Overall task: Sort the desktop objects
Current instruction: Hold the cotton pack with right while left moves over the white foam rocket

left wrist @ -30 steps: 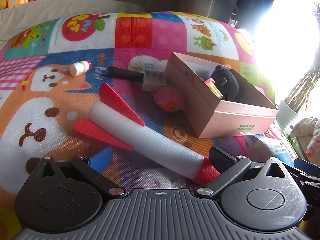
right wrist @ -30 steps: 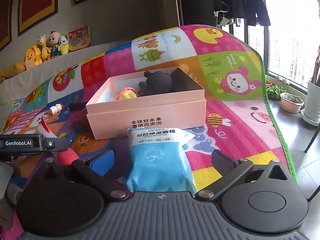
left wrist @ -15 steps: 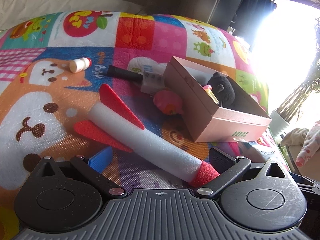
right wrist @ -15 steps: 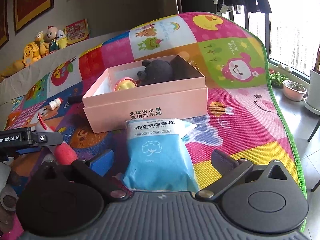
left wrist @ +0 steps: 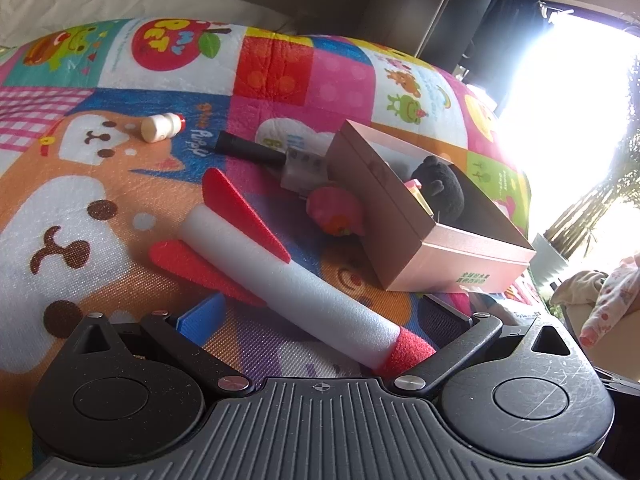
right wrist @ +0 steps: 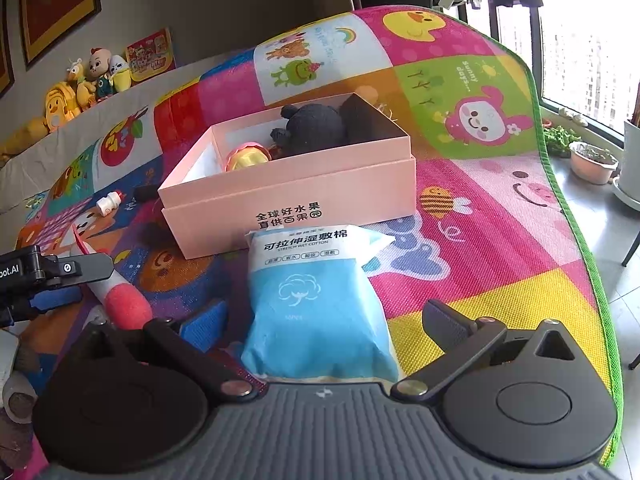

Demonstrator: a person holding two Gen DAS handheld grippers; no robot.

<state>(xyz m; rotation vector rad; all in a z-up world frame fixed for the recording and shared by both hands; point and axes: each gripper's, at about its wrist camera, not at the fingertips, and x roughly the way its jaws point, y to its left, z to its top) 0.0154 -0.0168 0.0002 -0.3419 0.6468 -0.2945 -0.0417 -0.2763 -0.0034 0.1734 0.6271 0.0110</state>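
Both hand-held grippers stand wide, gripping nothing: the left hand-held gripper (left wrist: 320,316) straddles the foam rocket (left wrist: 288,280), the right hand-held gripper (right wrist: 326,320) straddles the blue cotton pack (right wrist: 320,300), just near of the pink box (right wrist: 288,184) on the play mat (right wrist: 500,248).

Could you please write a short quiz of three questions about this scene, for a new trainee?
1. True or false: the foam rocket lies inside the pink box.
2. What lies between the open fingers of the right gripper? A. the small white bottle B. the blue cotton pack C. the black plush toy
3. Fill in: the red nose of the rocket points toward the ____ gripper.

Key
1. False: it lies on the play mat, outside the box.
2. B
3. left
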